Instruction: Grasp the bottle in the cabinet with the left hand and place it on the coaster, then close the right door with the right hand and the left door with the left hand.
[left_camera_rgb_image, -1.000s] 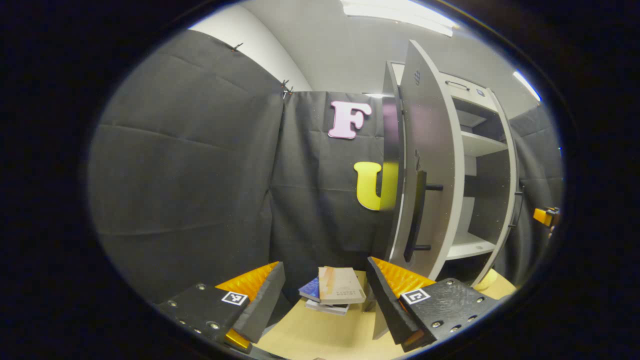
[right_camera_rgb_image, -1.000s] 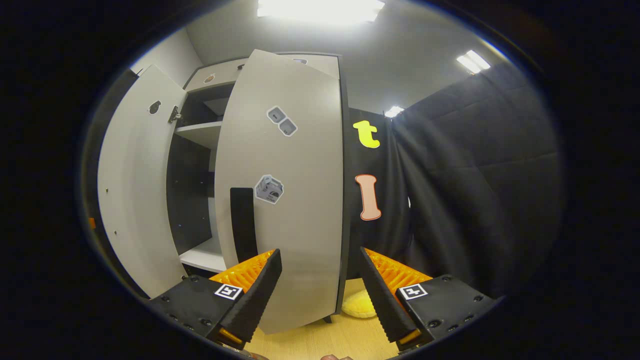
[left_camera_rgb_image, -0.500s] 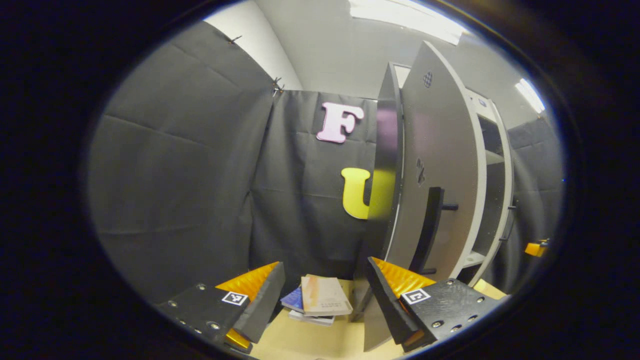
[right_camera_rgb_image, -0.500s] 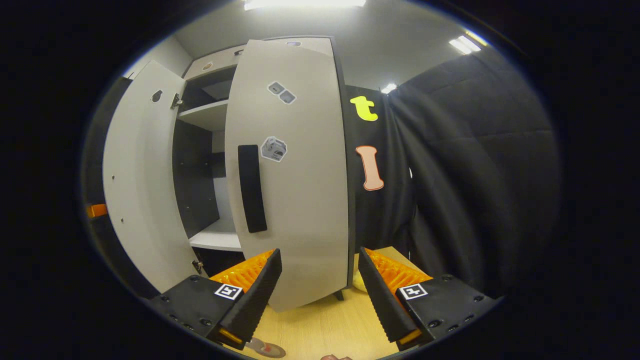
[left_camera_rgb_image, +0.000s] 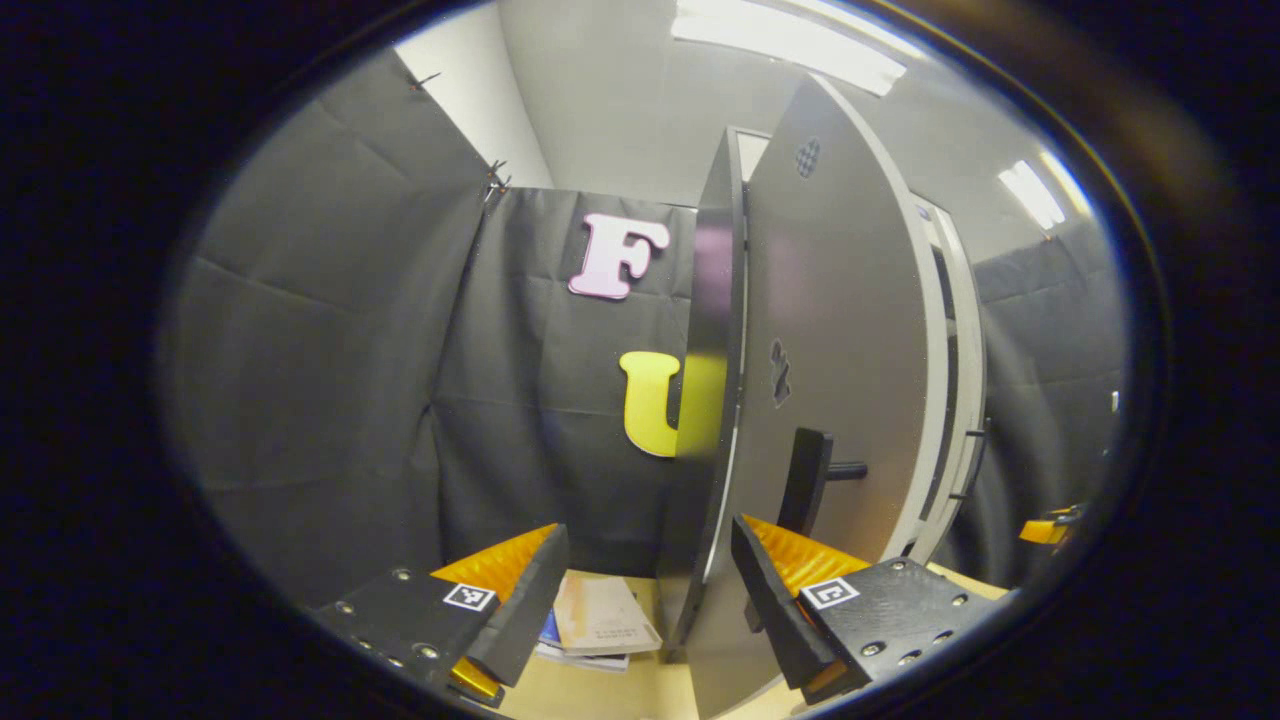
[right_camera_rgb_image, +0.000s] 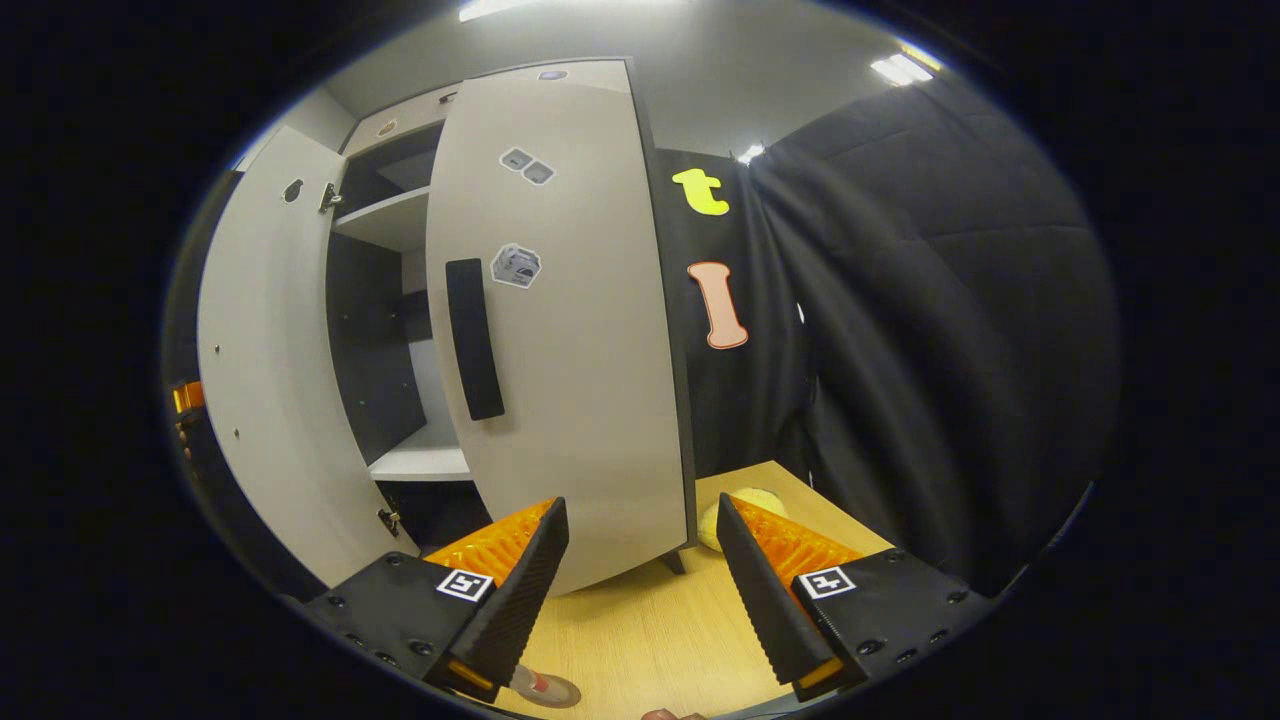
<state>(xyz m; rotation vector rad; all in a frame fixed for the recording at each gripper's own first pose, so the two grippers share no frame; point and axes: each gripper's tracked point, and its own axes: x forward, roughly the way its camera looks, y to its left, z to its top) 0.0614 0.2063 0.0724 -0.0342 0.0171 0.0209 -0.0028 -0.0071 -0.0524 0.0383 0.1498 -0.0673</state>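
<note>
Your left tongs (left_camera_rgb_image: 648, 590), spread and empty, face the pale grey left door (left_camera_rgb_image: 840, 330) with its dark bar handle (left_camera_rgb_image: 805, 482); your right tongs (right_camera_rgb_image: 640, 585), spread, face the stickered right door (right_camera_rgb_image: 570, 330).

In the left gripper view the pale grey left cabinet door (left_camera_rgb_image: 830, 330) has swung nearer to shut, hiding the shelves. In the right gripper view the grey right door (right_camera_rgb_image: 570, 330) has receded, baring more light wooden surface (right_camera_rgb_image: 650, 640).
</note>
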